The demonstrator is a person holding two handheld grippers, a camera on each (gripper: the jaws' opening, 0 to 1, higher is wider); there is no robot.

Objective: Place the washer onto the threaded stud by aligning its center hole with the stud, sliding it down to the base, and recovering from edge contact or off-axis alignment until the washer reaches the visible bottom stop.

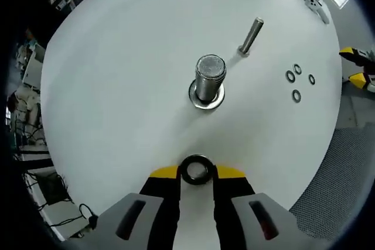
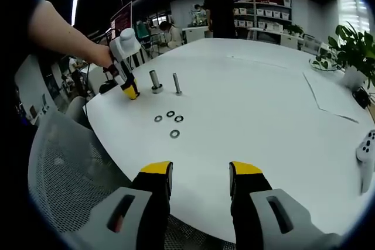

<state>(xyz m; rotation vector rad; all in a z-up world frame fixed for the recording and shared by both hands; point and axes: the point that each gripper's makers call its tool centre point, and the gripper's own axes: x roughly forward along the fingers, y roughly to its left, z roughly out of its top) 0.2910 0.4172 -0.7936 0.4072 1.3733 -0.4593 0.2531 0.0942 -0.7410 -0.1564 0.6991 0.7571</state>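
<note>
We find the left gripper [image 1: 197, 173] pinching one dark washer [image 1: 197, 169] by its rim, low in the frame, short of the thick stud [image 1: 208, 80] at centre. We judge it light, rigid, slippery. Four spare washers [image 1: 296, 80] lie right; two studs stand. The right gripper [image 2: 200, 175] is spread, empty.

A round white table [image 2: 263, 103] carries two upright studs [image 2: 156, 81] and four loose washers [image 2: 174, 133].
</note>
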